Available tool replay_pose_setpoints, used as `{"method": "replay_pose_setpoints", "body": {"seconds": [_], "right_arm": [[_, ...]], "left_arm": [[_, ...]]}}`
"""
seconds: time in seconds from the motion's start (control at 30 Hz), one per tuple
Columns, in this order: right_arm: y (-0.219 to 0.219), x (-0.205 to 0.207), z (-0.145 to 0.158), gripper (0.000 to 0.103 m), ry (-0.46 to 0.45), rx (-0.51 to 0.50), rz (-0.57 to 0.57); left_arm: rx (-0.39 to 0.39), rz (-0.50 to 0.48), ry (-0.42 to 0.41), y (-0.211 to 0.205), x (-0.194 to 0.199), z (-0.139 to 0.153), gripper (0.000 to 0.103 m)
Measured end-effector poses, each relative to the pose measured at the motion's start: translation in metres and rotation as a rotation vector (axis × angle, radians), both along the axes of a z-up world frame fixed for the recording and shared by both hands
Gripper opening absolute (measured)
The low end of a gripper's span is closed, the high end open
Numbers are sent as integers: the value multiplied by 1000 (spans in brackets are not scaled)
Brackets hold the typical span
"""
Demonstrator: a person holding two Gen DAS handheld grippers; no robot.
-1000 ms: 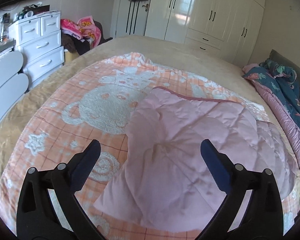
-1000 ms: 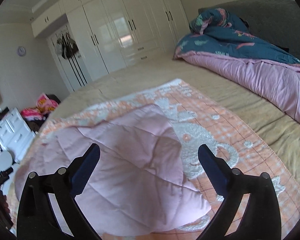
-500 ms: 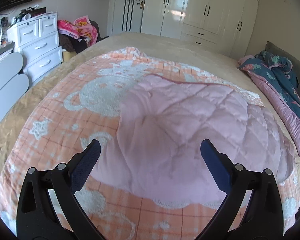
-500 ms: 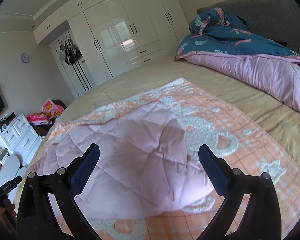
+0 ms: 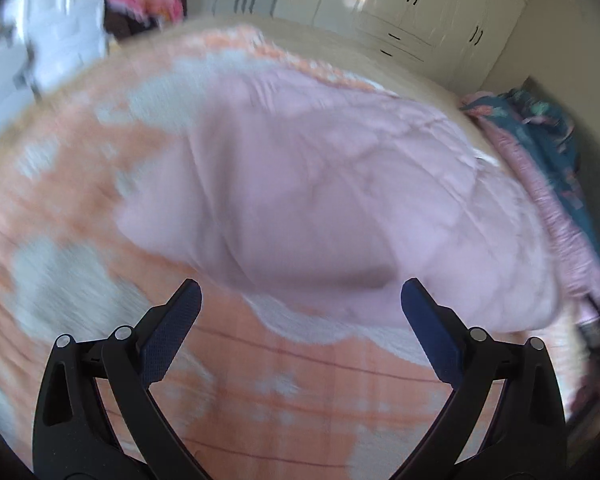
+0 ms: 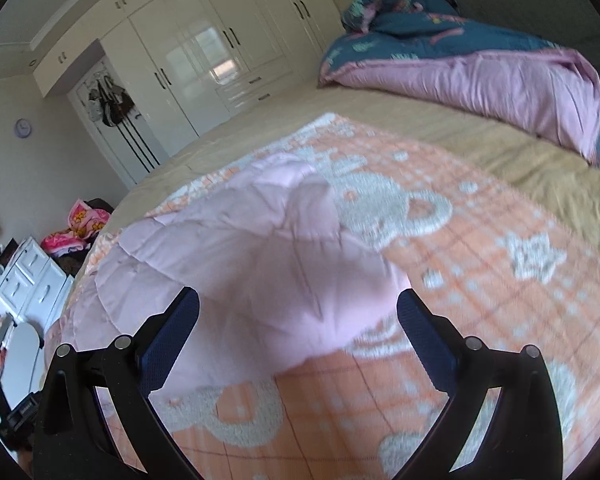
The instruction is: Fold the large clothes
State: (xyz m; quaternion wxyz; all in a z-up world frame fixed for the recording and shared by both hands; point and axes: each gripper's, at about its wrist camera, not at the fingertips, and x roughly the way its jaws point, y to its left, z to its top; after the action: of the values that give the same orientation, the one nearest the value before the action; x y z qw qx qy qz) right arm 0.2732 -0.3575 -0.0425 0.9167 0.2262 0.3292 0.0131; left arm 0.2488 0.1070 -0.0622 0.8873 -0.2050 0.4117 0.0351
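Jaws wide on both the left gripper and right gripper, nothing held.
At frame centre, the pale pink quilted garment lies on an orange-and-white patterned blanket.

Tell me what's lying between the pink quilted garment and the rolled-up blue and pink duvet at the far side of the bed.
Only bedding, going by the right wrist view: the orange blanket under the pink quilted garment, then bare tan bedspread up to the duvet.

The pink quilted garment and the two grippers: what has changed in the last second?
Both grippers, left and right, have drawn back toward the near edge of the pink garment; the left view is motion-blurred. Both remain open and empty. The garment still lies on the orange blanket.
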Motion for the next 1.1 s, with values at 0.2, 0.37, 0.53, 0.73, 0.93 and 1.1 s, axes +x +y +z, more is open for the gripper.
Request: {"method": "replay_pose_setpoints", "body": {"seconds": [0.2,0.37,0.53,0.73,0.93,1.1], "right_arm": [[5,4,-19,99,56,73,28],[4,17,-35,99,111,117,31],[0,34,-47,99,142,161,18],[-7,56,-64,99,168,334,33],[-8,75,-71,99,188,384,67],[-1,85,-74,99,179,379,79]], "left_arm": [[-187,16,4,7,5,-23,94],[-321,61,-46,31,9,-27,94],[-473,83,-16,46,27,-43,94],[-474,108,-26,43,43,-44,95],[-468,128,-30,38,52,-44,95],[-464,142,-33,35,64,-45,95]]}}
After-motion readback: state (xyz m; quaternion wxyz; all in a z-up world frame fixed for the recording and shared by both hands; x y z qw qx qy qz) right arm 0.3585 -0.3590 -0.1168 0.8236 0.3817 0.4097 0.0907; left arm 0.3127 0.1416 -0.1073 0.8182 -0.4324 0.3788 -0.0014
